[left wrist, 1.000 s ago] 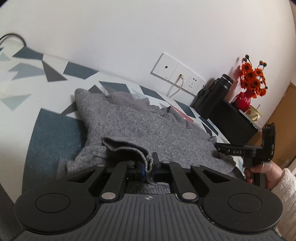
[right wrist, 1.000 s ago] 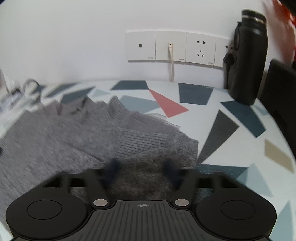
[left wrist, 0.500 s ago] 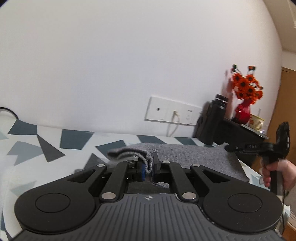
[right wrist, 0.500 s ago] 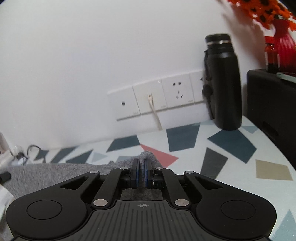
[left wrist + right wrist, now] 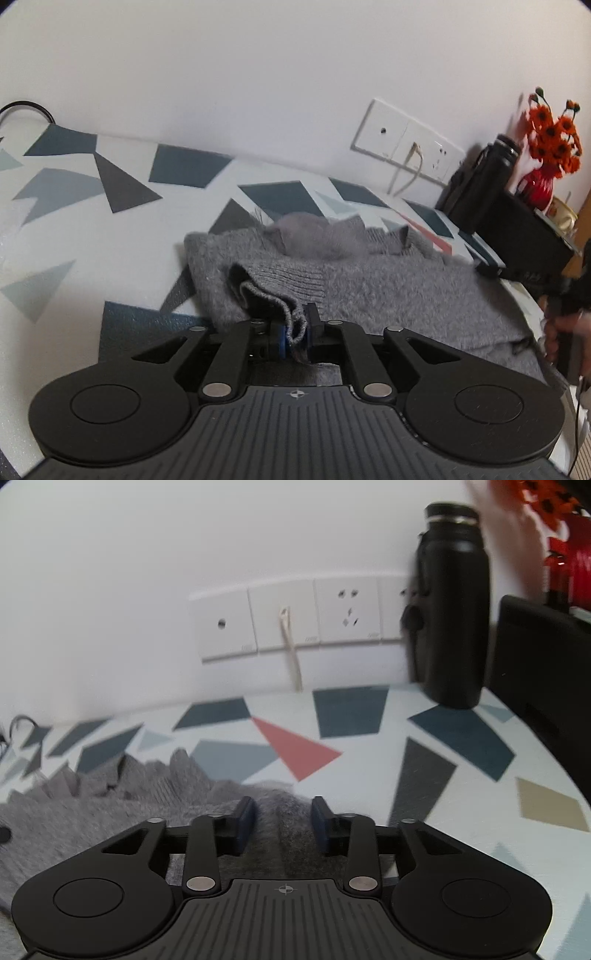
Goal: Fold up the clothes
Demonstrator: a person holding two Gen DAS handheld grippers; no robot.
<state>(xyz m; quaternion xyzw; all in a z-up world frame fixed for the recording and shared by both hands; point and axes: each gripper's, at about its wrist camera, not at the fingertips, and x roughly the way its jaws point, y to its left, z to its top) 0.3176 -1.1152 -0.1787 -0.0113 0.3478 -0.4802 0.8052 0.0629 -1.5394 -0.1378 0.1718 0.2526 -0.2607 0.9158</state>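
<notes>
**Left fingers pinch the sweater hem, right fingers spread above it**

My left gripper (image 5: 295, 328) is clamped on the ribbed edge of the grey sweater (image 5: 369, 284), a fold of knit bunched between my pads. The sweater lies spread on the table (image 5: 110, 221) with its triangle-patterned cover, its far edge rumpled toward the wall sockets (image 5: 284, 624). My right gripper (image 5: 283, 825) has its fingers apart, with the sweater's near corner lying below the gap; I hold nothing there. A black bottle (image 5: 454, 605) stands upright by the wall, well apart from the sweater. Orange flowers (image 5: 554, 136) sit beyond it.
</notes>
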